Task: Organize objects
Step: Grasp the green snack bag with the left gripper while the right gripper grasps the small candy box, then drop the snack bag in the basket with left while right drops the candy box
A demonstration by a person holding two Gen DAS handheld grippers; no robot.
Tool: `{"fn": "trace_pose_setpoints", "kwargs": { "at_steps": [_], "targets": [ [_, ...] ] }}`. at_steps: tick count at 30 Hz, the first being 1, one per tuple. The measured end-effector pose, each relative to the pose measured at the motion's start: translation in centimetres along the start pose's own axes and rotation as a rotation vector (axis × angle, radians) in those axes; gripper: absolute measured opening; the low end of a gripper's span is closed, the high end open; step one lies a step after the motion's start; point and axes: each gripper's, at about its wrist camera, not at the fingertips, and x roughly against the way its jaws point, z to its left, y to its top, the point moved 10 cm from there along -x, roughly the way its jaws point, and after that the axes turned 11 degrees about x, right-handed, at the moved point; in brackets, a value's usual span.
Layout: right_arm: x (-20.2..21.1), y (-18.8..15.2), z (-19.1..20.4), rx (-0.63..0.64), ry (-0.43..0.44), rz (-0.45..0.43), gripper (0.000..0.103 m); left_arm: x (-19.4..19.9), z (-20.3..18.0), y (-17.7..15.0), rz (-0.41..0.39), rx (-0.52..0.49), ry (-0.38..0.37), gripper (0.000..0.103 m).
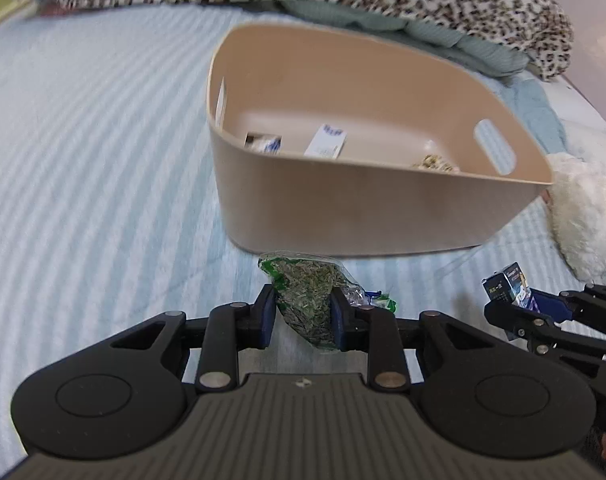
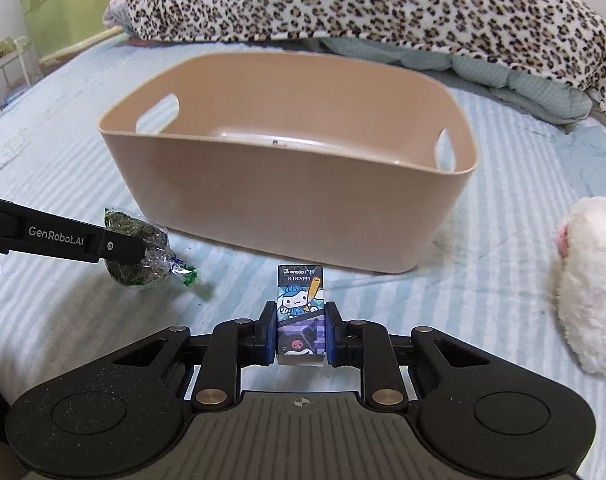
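Beige bin (image 2: pixel 287 196) beyond both held packets.

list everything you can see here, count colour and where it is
bin: 1, beige, on the bed ahead of both grippers
small packets: about four, white, blue and yellowish, on the bin floor
bag of dried leaves: 1, green in clear wrap, between the left fingers
cartoon box: 1, dark with white character, between the right fingers
bedsheet: 1, pale blue striped, under everything
leopard blanket: 1, brown on cream, behind the bin
plush toy: 1, white fluffy, right of the bin
left gripper: 1, black, near the bin's front wall
right gripper: 1, black, beside the left
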Motion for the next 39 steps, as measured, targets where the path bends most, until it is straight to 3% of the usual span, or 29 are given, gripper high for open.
{"fn": "trace_pose_setpoints", "kwargs": {
  "at_steps": [12,17,21,31,39],
  "targets": [
    [6.4,4.6,-2.9,-0.050,-0.029,-0.161,0.021,9.0,-4.3,4.4,-0.221,-0.093,-0.056,0.030],
    [7.6,7.8,-4.9,-0.085,-0.052,-0.228,0.021,9.9,-5.6,7.4,-0.311,-0.113,-0.031,0.030],
    [7.0,10.0,-5.9,-0.089,-0.075,-0.257,0.021,8.2,-6.2,9.6,-0.358,-0.145,0.027,0.030],
    [0.2,11.8,-7.3,-0.107,-0.089,-0.204,0.021,-1.3,-5.5,12.0,-0.277,-0.121,0.114,0.030],
    [-4.2,11.0,-6.7,-0.109,-0.072,-0.131,0.021,-6.1,-4.9,10.4,-0.162,-0.129,0.173,0.031]
  ]
}}
